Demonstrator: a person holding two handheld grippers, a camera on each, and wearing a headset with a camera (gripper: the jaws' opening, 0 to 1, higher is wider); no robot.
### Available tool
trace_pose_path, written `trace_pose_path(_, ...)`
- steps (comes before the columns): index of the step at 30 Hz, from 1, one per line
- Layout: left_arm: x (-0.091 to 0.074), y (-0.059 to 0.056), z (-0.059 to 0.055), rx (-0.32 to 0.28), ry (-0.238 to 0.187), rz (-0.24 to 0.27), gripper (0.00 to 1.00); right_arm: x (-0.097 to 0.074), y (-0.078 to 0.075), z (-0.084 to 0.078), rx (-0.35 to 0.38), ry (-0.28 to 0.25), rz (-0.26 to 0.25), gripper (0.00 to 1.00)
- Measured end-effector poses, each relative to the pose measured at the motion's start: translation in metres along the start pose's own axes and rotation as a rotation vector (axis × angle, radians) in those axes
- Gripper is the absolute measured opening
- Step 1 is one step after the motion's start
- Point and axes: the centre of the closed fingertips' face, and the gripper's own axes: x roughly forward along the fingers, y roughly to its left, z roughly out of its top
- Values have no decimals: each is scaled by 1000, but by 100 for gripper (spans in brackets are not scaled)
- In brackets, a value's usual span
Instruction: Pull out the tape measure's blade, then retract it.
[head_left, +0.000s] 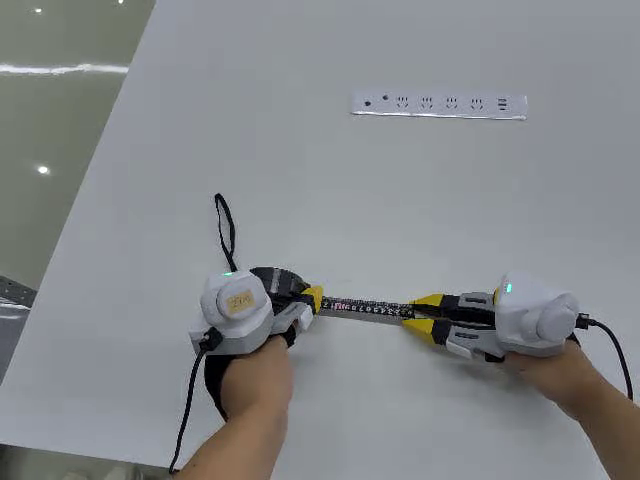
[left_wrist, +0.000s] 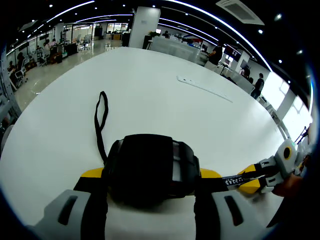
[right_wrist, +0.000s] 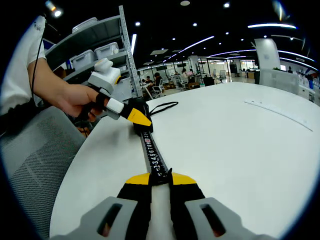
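Observation:
A black tape measure case (head_left: 277, 284) (left_wrist: 150, 167) rests on the white table, clamped between the yellow-tipped jaws of my left gripper (head_left: 305, 301) (left_wrist: 150, 175). Its wrist strap (head_left: 226, 228) (left_wrist: 100, 120) trails away on the table. The blade (head_left: 365, 307) (right_wrist: 154, 157) (left_wrist: 235, 180) stretches a short way out to the right, low over the table. My right gripper (head_left: 422, 316) (right_wrist: 160, 179) is shut on the blade's end. In the right gripper view the left gripper (right_wrist: 131, 114) and case (right_wrist: 142, 125) show at the blade's far end.
A white power strip (head_left: 438, 105) (left_wrist: 204, 87) (right_wrist: 280, 111) lies flat at the far side of the table. Cables run from both grippers toward the table's near edge. Shelving with bins (right_wrist: 95, 50) stands beyond the table, as seen in the right gripper view.

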Motion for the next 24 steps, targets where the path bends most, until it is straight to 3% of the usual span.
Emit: trace_pose_path(24,0,0,0,-3,-1,-1,69,16,4,8,2,-12,13,12)
